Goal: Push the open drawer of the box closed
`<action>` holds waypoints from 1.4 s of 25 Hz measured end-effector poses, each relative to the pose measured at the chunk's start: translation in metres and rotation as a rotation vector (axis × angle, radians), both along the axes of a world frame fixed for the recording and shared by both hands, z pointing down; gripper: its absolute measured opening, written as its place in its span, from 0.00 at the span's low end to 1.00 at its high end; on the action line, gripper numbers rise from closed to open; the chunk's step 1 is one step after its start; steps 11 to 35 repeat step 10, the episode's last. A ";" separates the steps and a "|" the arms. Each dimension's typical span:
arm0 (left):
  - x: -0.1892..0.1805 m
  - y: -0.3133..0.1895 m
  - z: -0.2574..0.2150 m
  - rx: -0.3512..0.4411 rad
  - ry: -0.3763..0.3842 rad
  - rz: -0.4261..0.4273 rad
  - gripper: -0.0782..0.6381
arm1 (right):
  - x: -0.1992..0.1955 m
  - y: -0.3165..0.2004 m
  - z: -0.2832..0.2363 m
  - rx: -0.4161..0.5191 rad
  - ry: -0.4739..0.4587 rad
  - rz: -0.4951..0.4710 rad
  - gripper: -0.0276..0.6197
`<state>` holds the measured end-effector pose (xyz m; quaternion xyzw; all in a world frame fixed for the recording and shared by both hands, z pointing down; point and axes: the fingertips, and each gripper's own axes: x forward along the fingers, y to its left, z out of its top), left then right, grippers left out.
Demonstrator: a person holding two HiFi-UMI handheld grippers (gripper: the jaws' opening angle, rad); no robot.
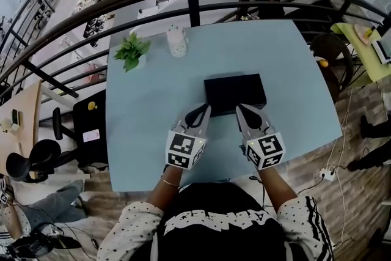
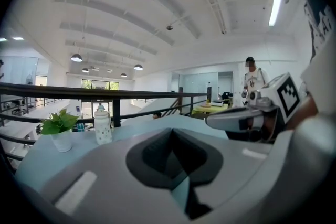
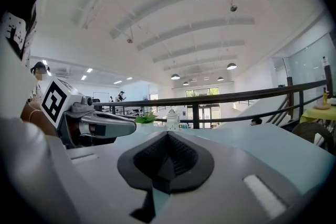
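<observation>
A pale blue counter (image 1: 140, 125) carries a black box (image 1: 235, 91) near its middle, long side facing the person. From above the box reads as one flat dark block, and whether its drawer stands out or in cannot be told. The left gripper (image 1: 204, 109) and the right gripper (image 1: 241, 109) lie side by side on the near part of the counter. Both point away from the person, with their tips at the box's near face. The left is by the near left corner and the right is a little left of the middle of that face. Whether the tips touch the box or stop just short of it is not clear. In the left gripper view the fingers (image 2: 115, 186) are closed together at the tip with nothing between them, and only the dark hollow of the pads shows. The right gripper view shows the same: fingers (image 3: 236, 165) closed, nothing held. Each gripper view also shows the other gripper close alongside. At the far left of the counter stand a small plant (image 1: 131, 51) in a white pot and, just to its right, a white bottle (image 1: 177, 41), both well apart from the box. A dark railing (image 1: 194, 6) runs along the counter's far edge.
</observation>
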<state>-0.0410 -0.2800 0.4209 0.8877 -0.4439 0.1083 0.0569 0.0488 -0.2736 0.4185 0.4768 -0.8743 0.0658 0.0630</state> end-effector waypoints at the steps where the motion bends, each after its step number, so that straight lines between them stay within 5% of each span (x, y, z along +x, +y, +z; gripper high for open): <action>1: 0.002 0.000 0.000 0.000 -0.001 0.002 0.11 | 0.002 0.000 0.000 0.000 0.000 0.002 0.04; 35: 0.002 0.000 -0.002 0.007 0.007 0.000 0.11 | 0.004 0.002 0.001 0.001 0.002 0.008 0.04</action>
